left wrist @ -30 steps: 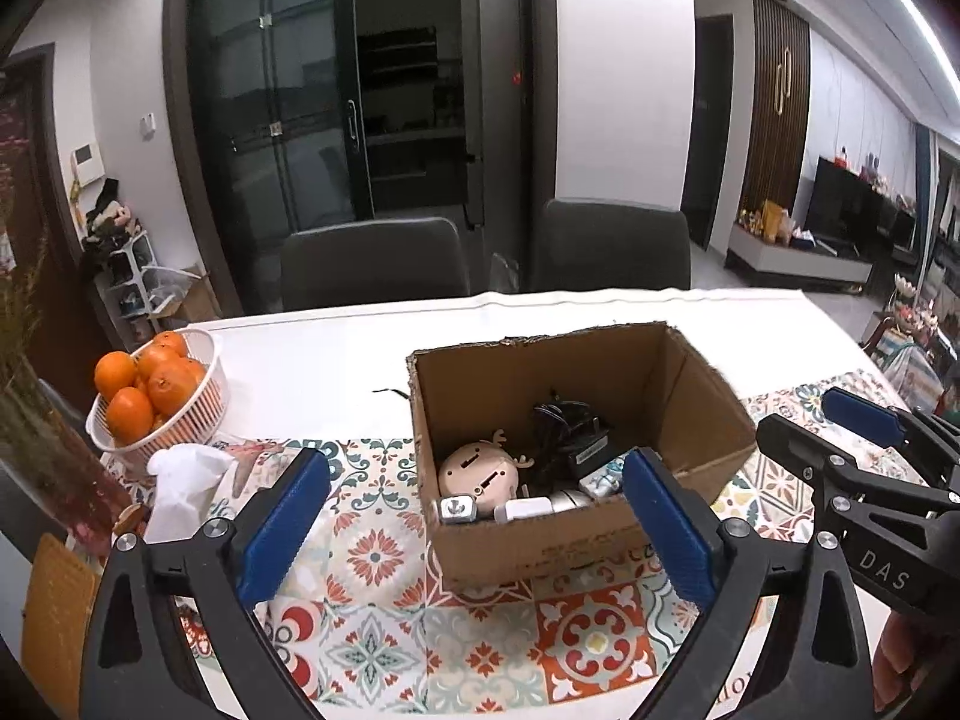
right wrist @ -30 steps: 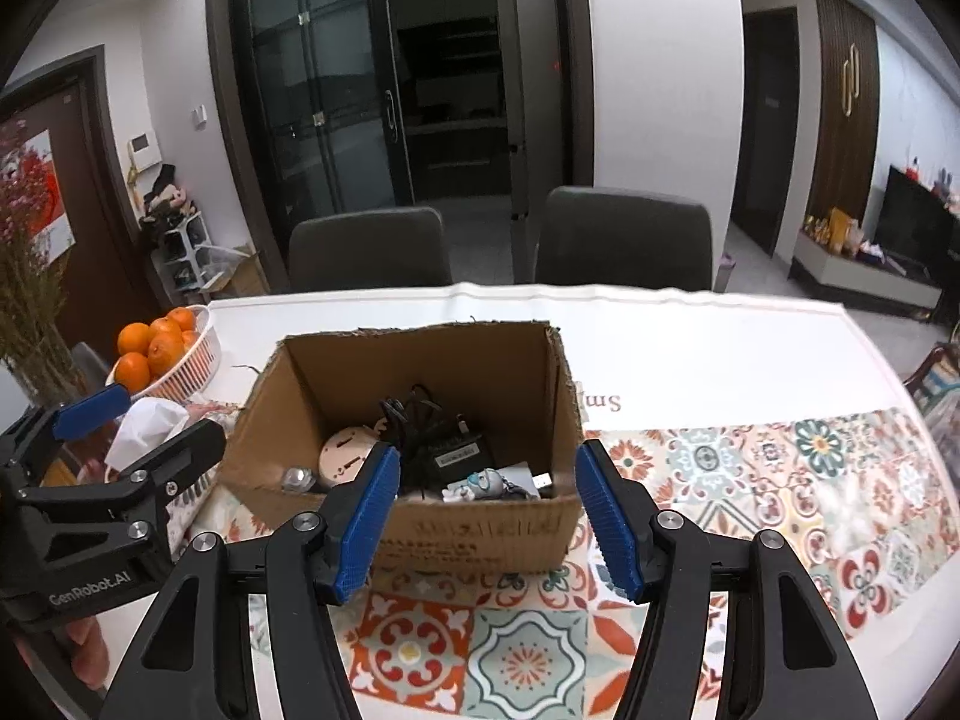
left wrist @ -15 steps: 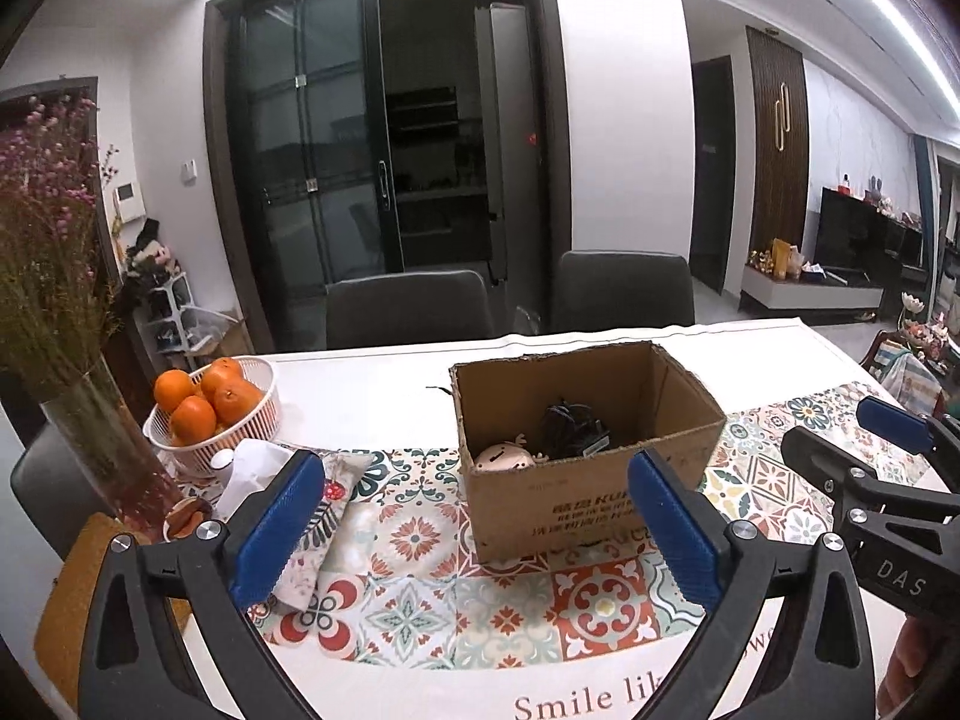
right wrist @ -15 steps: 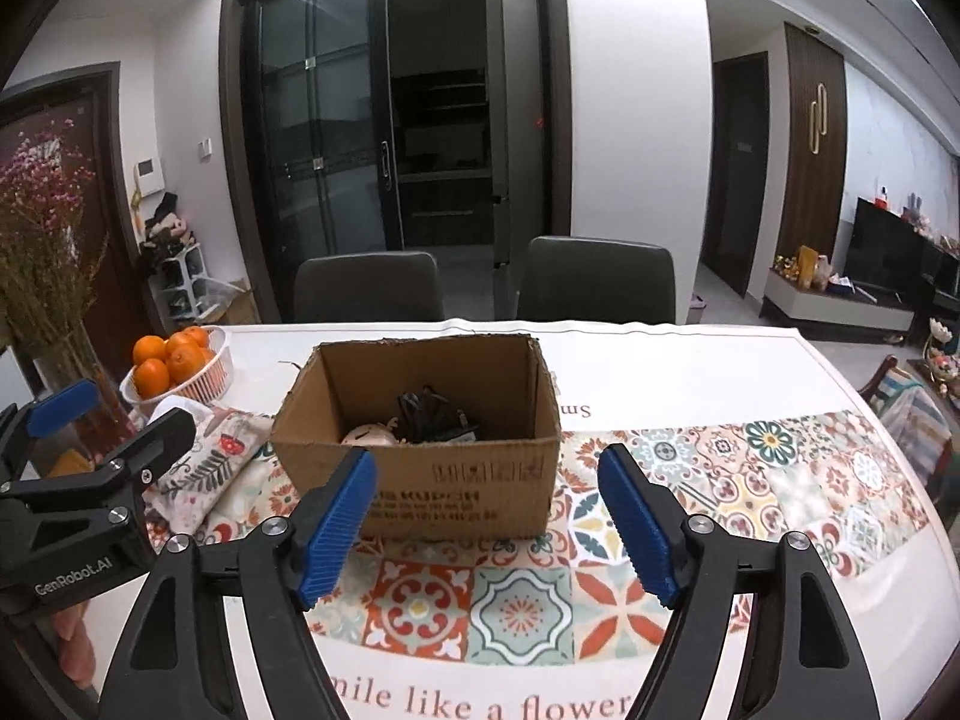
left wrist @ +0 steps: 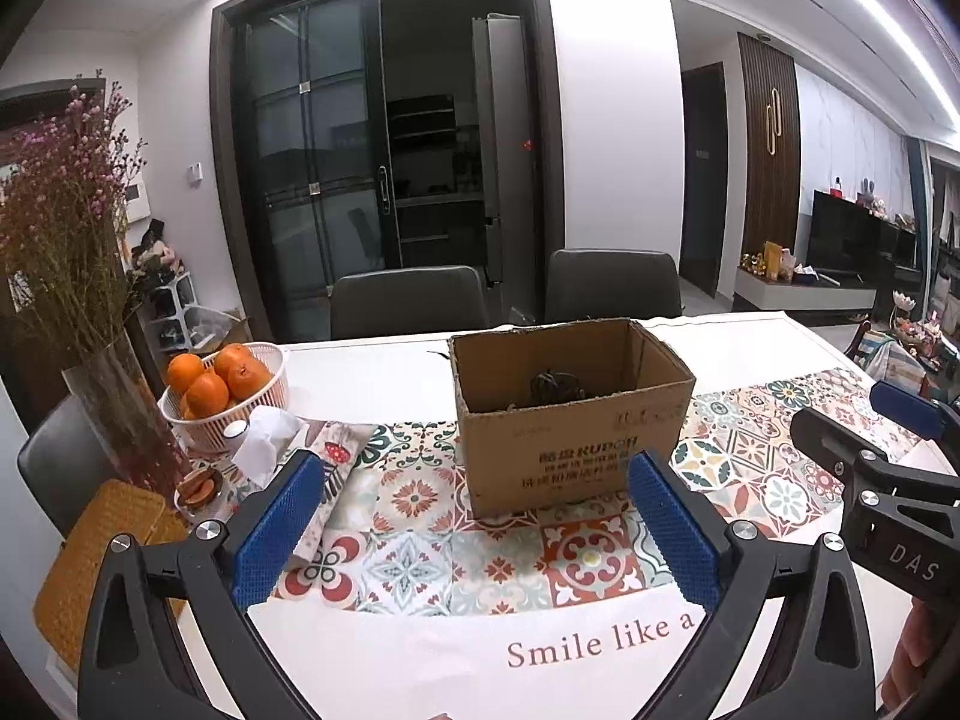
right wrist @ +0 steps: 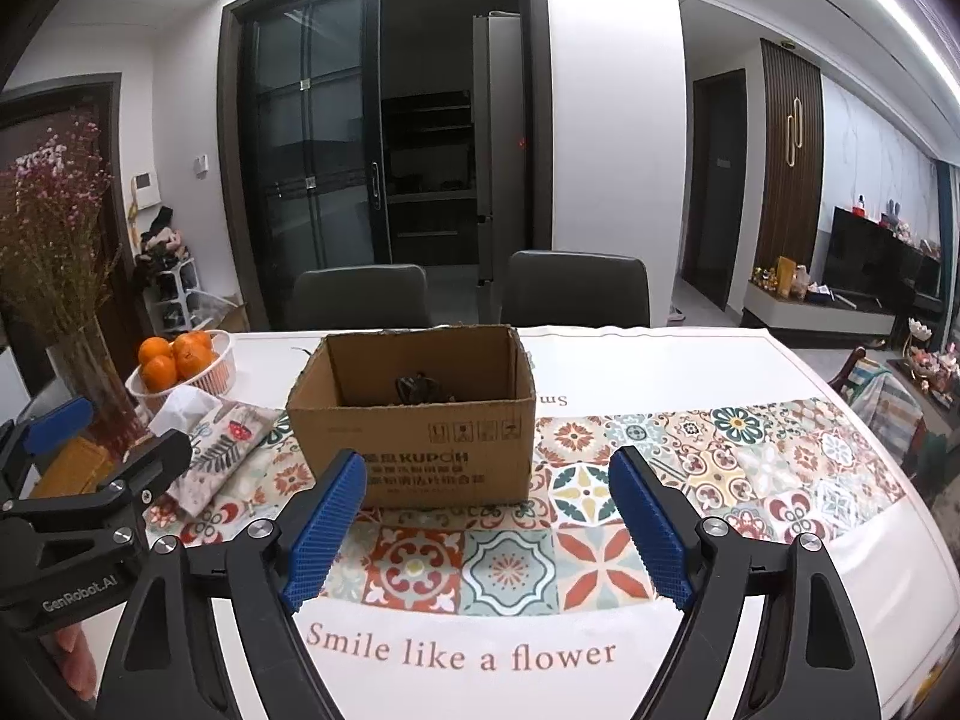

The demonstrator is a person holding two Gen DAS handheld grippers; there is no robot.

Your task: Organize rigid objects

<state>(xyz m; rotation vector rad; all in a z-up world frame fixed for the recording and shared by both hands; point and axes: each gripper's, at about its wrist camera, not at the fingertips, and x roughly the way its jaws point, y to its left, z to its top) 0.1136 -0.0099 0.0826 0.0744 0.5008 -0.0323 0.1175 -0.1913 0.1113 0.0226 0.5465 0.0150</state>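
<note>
An open cardboard box (left wrist: 576, 426) stands on the patterned tablecloth (left wrist: 420, 546); it also shows in the right wrist view (right wrist: 420, 438). Inside, only a dark tangle of cable (left wrist: 552, 387) (right wrist: 414, 387) shows above the front wall; the rest of its contents are hidden. My left gripper (left wrist: 474, 525) is open and empty, held back from the box over the near table edge. My right gripper (right wrist: 486, 525) is open and empty, also in front of the box. Each gripper shows at the side of the other's view.
A white basket of oranges (left wrist: 225, 387) stands at the left, with a white tissue (left wrist: 264, 441), a floral cloth (right wrist: 222, 450) and a vase of dried flowers (left wrist: 126, 420). A woven mat (left wrist: 96, 546) lies at the left edge. Two dark chairs (left wrist: 408, 300) stand behind the table.
Both grippers have pulled back and lowered away from the box, so its contents are mostly hidden behind its front wall. Both stay open and empty.
</note>
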